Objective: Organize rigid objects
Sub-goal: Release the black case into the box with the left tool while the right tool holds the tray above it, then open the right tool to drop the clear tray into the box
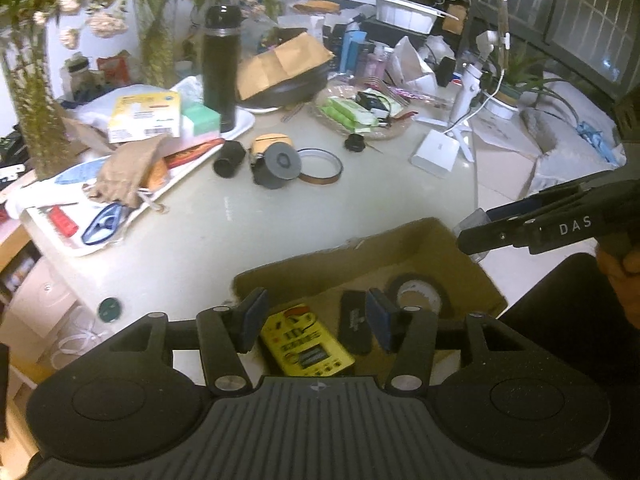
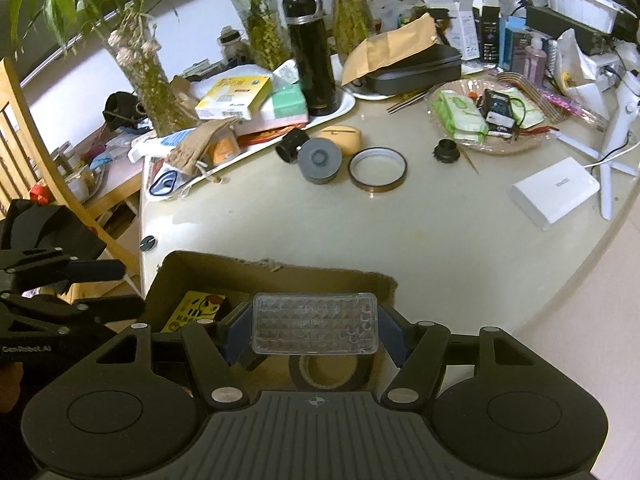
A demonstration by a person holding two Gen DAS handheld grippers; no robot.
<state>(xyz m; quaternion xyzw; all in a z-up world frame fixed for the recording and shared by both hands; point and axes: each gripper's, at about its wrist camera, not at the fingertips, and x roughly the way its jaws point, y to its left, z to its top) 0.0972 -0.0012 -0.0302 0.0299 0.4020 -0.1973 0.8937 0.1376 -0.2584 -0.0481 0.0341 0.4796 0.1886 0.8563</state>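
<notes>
An open cardboard box (image 1: 404, 248) sits at the table's near edge. Inside lie a yellow pack (image 1: 308, 344), a flat black case (image 1: 354, 320) and a black tape roll (image 1: 420, 296). My left gripper (image 1: 316, 320) hangs above the box's left part, open, with nothing pressed between its blue pads. My right gripper (image 2: 314, 330) is shut on a clear textured plastic case (image 2: 314, 322), held over the box (image 2: 280, 278) above the tape roll (image 2: 328, 372). In the right wrist view the left gripper (image 2: 116, 288) shows at the left. The right gripper (image 1: 476, 228) shows at the right edge of the left wrist view.
Mid-table lie a grey-capped cylinder (image 2: 320, 160), a small black tube (image 2: 290, 146), an amber tape ring (image 2: 378, 168), a black knob (image 2: 446, 152) and a white box (image 2: 556, 192). A cluttered tray (image 2: 344, 110), black flask (image 2: 312, 52), basket (image 2: 532, 140) and plants stand behind. A wooden chair (image 2: 24, 128) is left.
</notes>
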